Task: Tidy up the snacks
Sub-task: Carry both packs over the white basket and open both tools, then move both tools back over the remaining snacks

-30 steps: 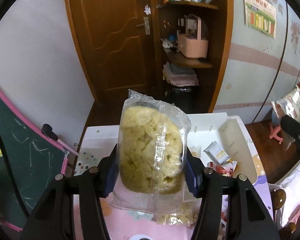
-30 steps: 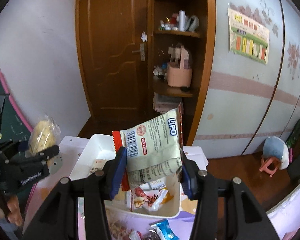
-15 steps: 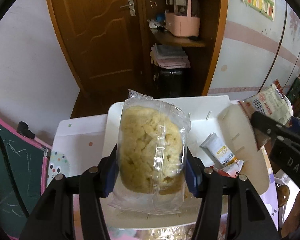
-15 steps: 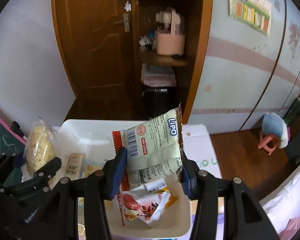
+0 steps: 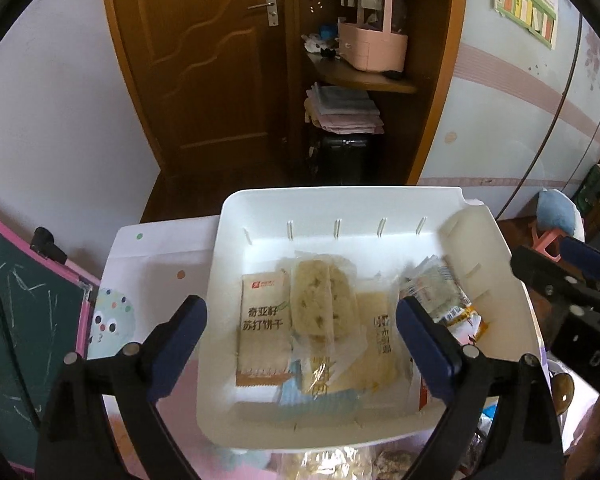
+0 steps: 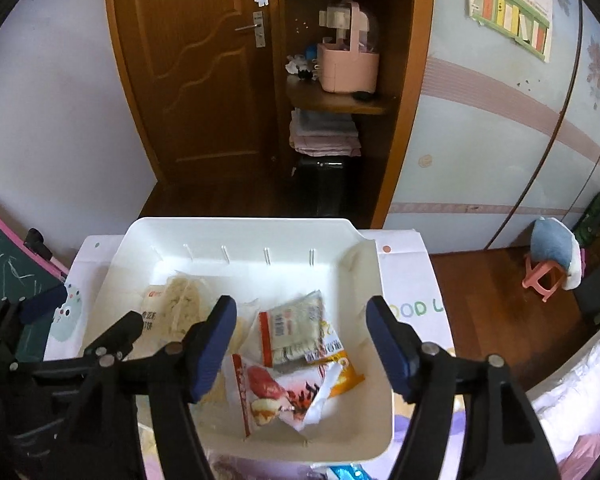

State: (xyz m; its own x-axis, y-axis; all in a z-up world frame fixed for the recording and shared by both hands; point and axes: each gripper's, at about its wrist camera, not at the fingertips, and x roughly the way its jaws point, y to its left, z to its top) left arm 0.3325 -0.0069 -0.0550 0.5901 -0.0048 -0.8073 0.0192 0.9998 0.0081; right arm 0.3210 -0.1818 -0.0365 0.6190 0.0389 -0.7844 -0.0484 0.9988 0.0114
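Bin: a white plastic bin (image 5: pixel 496 240) stands on the table; it is the landmark for all places below.
Table: a low table with a white printed cover (image 5: pixel 156 256) under the bin; pink cover shows at the near side of the bin.
Snacks in the bin, left part: a rice cake in clear wrap (image 5: pixel 324 300) lies on top of flat packets, just beside a cracker packet (image 5: pixel 264 328) with Chinese print.
Snacks in the bin, right part: a pale Lipo packet (image 6: pixel 294 330) lies on a red-and-white wrapper (image 6: pixel 268 388) and an orange packet (image 6: pixel 340 368).
Left gripper (image 5: pixel 300 332): above the left part of the bin, jaws opening, fingers spread wide; the rice cake lies below between them, and the pads do not touch it.
Right gripper (image 6: pixel 300 340): above the right part of the bin, jaws opening, fingers spread; the Lipo packet lies below between them, free of the pads.
Other snacks: some packets lie on the table at the near side of the bin, too hidden to tell which.
Room behind the bin: a brown wooden door (image 5: pixel 204 60), and open shelves with a pink basket (image 5: pixel 372 40) and folded cloths (image 5: pixel 344 108).
Room right of the bin: a pale wall with a pink stripe and a poster (image 6: pixel 508 4); a small pink stool (image 6: pixel 544 276) on the wood floor.
Room left of the bin: a green chalkboard (image 5: pixel 16 300) with a pink frame.
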